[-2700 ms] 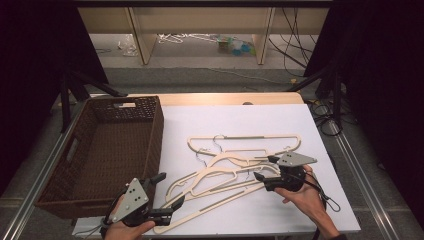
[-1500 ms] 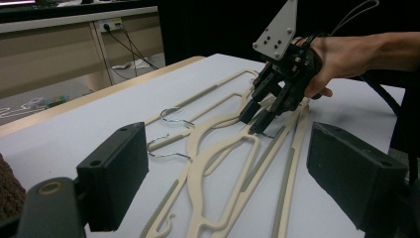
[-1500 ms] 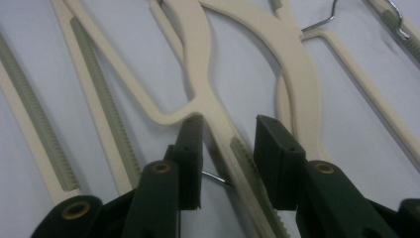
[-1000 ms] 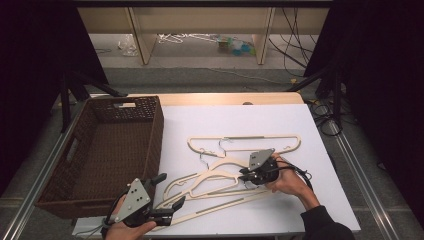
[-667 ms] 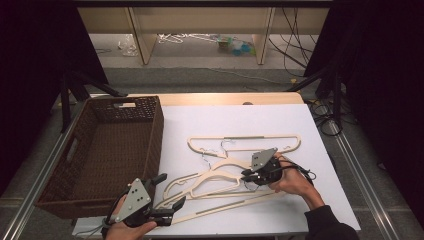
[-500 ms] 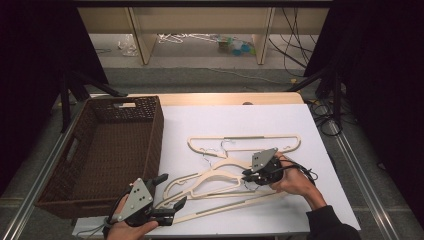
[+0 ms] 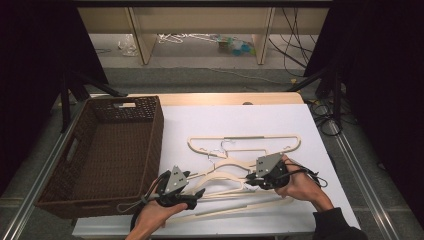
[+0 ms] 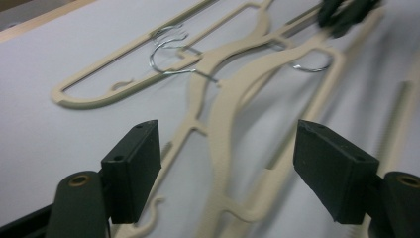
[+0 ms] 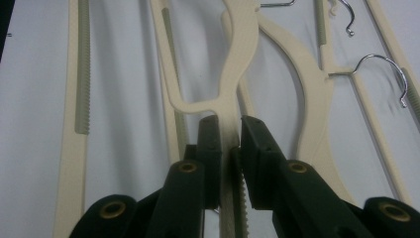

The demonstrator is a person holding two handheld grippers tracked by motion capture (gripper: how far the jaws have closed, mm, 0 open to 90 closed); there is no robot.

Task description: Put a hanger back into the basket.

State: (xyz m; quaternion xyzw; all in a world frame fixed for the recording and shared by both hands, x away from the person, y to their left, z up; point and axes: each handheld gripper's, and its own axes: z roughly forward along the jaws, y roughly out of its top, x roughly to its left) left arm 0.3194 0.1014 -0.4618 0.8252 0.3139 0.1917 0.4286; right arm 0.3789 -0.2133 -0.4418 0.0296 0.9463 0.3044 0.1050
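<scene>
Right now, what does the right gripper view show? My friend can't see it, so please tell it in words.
The right hand-held gripper has its two black jaws shut on the bar of a cream plastic hanger. More cream hangers with metal hooks lie around it on the white table.

Left tool [image 7: 192, 192] at seven o'clock, jaws spread wide; right tool [image 7: 251, 179] at five o'clock, jaws pinched together.

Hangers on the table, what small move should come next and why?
Probably lift the right tool a little: its jaws are shut on one cream hanger in the pile, while the left tool hangs open above others. A short lift would show whether the hanger comes free.
</scene>
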